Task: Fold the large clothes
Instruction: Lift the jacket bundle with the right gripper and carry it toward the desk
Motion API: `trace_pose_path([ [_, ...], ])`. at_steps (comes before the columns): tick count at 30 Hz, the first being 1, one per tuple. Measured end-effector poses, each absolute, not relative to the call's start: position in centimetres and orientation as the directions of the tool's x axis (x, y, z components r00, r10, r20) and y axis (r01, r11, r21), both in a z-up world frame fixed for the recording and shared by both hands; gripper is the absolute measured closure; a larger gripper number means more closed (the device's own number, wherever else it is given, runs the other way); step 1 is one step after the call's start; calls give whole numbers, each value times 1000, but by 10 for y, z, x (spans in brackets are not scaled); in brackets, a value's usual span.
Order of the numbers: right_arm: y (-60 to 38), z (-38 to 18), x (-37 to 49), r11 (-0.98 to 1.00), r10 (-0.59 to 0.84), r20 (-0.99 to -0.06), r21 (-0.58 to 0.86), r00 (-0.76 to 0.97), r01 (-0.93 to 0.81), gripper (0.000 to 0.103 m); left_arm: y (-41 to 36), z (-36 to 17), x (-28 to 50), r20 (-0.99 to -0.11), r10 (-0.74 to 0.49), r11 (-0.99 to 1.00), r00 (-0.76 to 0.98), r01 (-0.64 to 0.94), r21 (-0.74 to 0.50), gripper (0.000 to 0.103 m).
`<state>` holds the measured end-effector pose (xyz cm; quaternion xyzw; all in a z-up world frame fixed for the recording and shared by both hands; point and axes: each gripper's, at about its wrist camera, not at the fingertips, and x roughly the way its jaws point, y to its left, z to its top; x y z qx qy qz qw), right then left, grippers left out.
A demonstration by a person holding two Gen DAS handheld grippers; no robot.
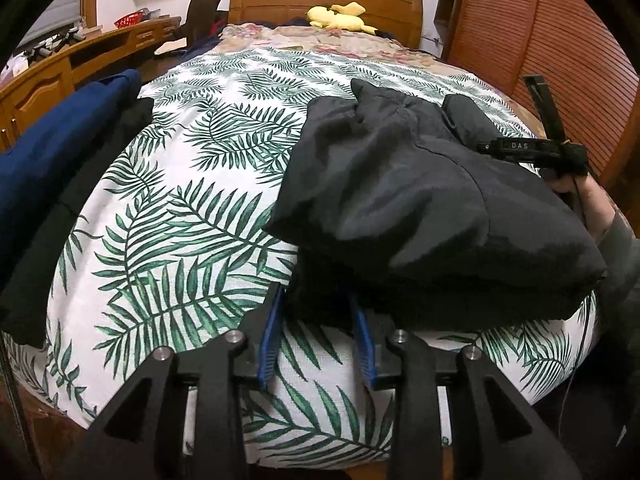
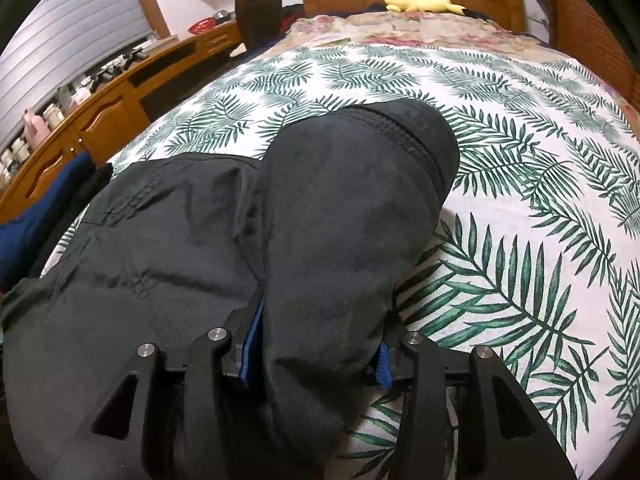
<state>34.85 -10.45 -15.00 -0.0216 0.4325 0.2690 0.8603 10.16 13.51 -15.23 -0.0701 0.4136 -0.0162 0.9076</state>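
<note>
Left gripper (image 1: pixel 316 320) and right gripper (image 2: pixel 316 344) are both bracketing the black jacket's (image 1: pixel 420 208) near hem, jaws part-open, grip unclear; we're finishing this fold, next smoothing flat.

White letters "DAS" on the right tool (image 1: pixel 520 146), beside the black garment (image 1: pixel 420 200).

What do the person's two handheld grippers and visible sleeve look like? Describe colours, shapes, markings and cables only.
Each gripper, left and right, has black angular linkage arms with triangular cut-outs, round silver pivot pins, and two flat blue ribbed finger pads. Seen from the left camera, the right gripper's black body carries pale lettering, and a thin dark cable hangs below it. The person wears a dark grey sleeve.
</note>
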Motion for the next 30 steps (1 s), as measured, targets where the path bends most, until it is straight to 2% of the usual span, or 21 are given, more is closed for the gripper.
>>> trace_pose_path([
  [6,-104,-150,349,854,447,-751,197,486,-482,59,137,-156,108,-740,-113,984,663,-28,-175,72],
  [7,-104,-150,348,854,449,-749,199,487,-481,59,136,-156,107,-737,-112,986,667,-20,-168,75],
  [9,-105,-149,348,852,458,-739,206,495,-480,63,133,-155,105,-722,-111,988,683,-1,-153,91],
  [12,-105,-143,345,850,466,-713,196,524,-489,68,131,-148,100,-695,-100,991,712,7,-136,96],
  [20,-111,-113,336,827,537,-622,257,569,-500,73,133,-120,90,-629,-93,990,771,7,-139,98],
  [30,-65,-75,314,786,577,-587,207,569,-583,74,168,-87,69,-542,-42,991,839,-33,-127,99],
])
